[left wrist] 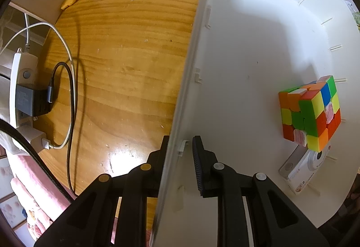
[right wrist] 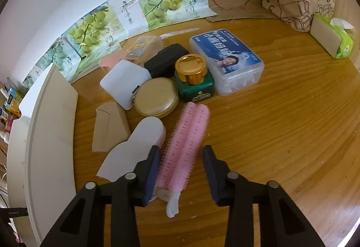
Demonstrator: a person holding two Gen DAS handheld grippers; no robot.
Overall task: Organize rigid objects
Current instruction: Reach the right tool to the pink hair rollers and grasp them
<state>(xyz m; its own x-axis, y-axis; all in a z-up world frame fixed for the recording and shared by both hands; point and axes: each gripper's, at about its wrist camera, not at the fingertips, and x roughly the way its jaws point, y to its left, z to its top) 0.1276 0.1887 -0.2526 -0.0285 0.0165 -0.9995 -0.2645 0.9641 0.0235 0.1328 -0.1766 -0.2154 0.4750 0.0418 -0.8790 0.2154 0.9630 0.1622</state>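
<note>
Left gripper [left wrist: 181, 148] straddles the wall of the white storage bin [left wrist: 247, 44], one finger outside over the wooden table [left wrist: 126, 48], one inside; jaws partly open, inner pad apart from the wall, outer finger hidden behind the wall, so can't tell whether it's actually clamping. Inside the bin, against the far wall from the gripper: scrambled Rubik's cube [left wrist: 309, 112], and just beside it a small white box with a round printed logo [left wrist: 308, 170]. Outside the bin, on the table edge: white power strip [left wrist: 19, 87] with black adapter and looped cables.

Right gripper [right wrist: 181, 158] is wide open, holding nothing, fingers either side of the near end of the pink hair roller [right wrist: 185, 145] lying on the table; whether the left finger touches the bristles is unclear. Relative to the roller: white curved case [right wrist: 135, 150] just left, touching or nearly; beige comb [right wrist: 110, 127] further left; gold round compact [right wrist: 155, 97] beyond it; green jar with gold lid [right wrist: 193, 80] behind; clear floss-pick box with blue label [right wrist: 227, 62] behind-right; white charger block [right wrist: 124, 82] and black case [right wrist: 165, 60] farther back. Bin rim [right wrist: 49, 134] sits far left.
</note>
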